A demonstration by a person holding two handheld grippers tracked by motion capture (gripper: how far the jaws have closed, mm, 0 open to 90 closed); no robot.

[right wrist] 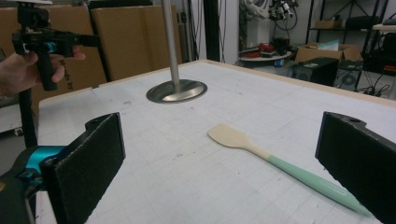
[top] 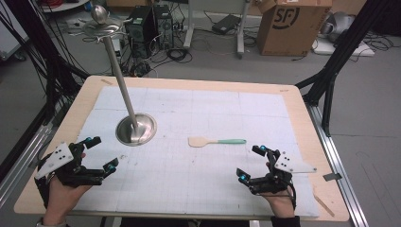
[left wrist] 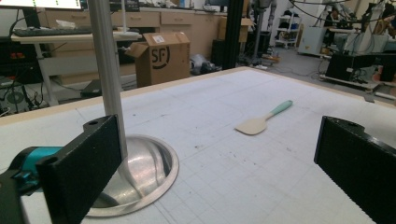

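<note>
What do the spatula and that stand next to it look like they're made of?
Spatula: cream blade and mint-green handle, both matte, probably silicone or plastic. Stand: round dished base and tall pole, shiny with reflections, so likely polished metal, perhaps steel.

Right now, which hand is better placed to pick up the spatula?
Right. The right tool sits just below the spatula's green handle end, jaws wide open, and in the right gripper view the handle runs toward its jaws. The left tool is by the metal stand base, farther from the spatula.
</note>
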